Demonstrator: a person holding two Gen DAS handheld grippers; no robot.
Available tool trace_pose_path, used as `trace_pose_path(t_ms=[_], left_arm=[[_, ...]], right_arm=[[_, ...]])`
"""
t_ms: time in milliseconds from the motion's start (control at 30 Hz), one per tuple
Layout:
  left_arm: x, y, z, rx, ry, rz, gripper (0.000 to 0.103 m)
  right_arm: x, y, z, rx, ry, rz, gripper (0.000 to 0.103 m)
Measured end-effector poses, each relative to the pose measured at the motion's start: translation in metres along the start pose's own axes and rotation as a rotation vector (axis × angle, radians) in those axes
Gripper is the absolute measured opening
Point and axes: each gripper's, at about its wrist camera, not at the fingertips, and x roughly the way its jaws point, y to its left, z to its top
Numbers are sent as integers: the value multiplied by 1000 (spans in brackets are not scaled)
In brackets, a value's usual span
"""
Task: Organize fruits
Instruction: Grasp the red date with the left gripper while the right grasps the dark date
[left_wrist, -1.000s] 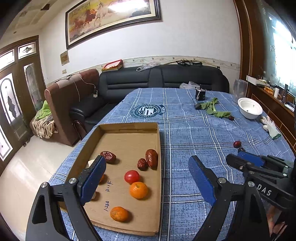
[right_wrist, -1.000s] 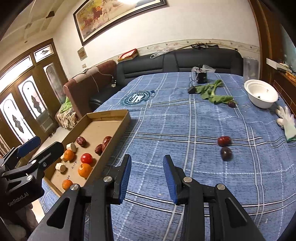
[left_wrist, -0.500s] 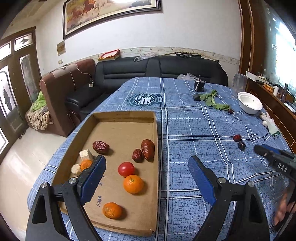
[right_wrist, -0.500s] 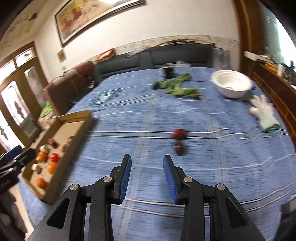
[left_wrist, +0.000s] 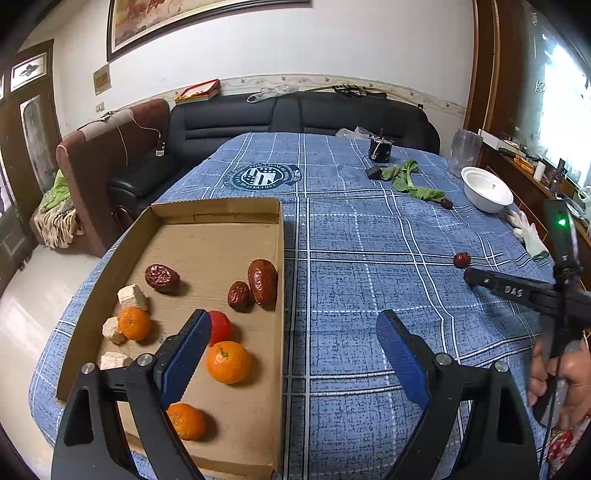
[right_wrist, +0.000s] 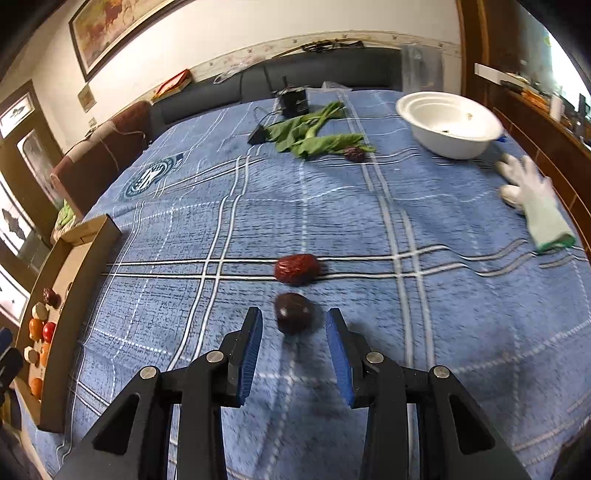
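Observation:
My right gripper is open just above the blue cloth, its fingertips either side of a dark date. A redder date lies just beyond it, and a third date by the greens. My left gripper is open and empty, hovering over the near right edge of the cardboard tray. The tray holds three dates, a red tomato, three oranges and pale cubes. The right gripper also shows in the left wrist view.
A white bowl and a white glove sit at the far right. Green leaves and a black device lie at the back. A black sofa stands beyond the table.
My right gripper swung right and forward, away from the tray, and came down around the dark date. My left gripper shifted slightly over the tray and stays open.

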Motion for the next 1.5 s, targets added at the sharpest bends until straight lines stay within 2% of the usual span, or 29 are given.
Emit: trace_pose_path(t_ms=[167, 200, 267, 367, 400, 500, 567, 633, 733, 767, 833, 933, 967, 1000, 1067, 1167, 1333, 1500], left_arm=[[12, -16, 17, 26, 12, -44, 90], [15, -22, 21, 38, 13, -56, 90], [24, -37, 30, 70, 16, -94, 90], [45, -65, 37, 124, 44, -131, 90], [55, -77, 38, 140, 63, -147, 90], [80, -107, 37, 177, 106, -212, 90], [95, -126, 38, 203, 122, -232, 90], [108, -144, 42, 228, 117, -261, 90], [126, -171, 48, 282, 110, -291, 90], [132, -178, 49, 304, 104, -294, 88], [145, -192, 50, 352, 112, -302, 78], [163, -204, 49, 386, 161, -344, 52], [164, -205, 49, 389, 154, -347, 47], [164, -205, 50, 390, 160, -365, 34], [163, -203, 51, 384, 186, -382, 20], [155, -188, 52, 357, 189, -350, 20], [129, -150, 45, 270, 186, -357, 20], [99, -128, 30, 239, 145, -349, 20]], right_arm=[[12, 6, 3, -37, 0, -25, 39], [12, 5, 3, -33, -1, -20, 37], [9, -2, 3, -6, 3, 1, 27], [-2, -17, 1, 25, -4, -8, 25], [-6, -20, 1, 31, -15, -26, 25], [-23, -36, 1, 28, -69, -157, 25], [-27, -49, 2, 44, -75, -190, 25], [-28, -64, 1, 83, -74, -173, 25], [-23, -81, 0, 154, -58, -69, 25], [-21, -85, 1, 171, -52, -39, 25], [-22, -90, 2, 195, -58, -2, 25], [-29, -91, 3, 205, -93, 29, 26], [-29, -91, 3, 210, -99, 43, 26], [-30, -91, 3, 213, -102, 62, 26], [-27, -87, 4, 208, -98, 102, 26], [-21, -81, 4, 195, -81, 128, 28], [-14, -66, 3, 157, -59, 108, 33], [3, -48, 7, 95, -3, 64, 33]])
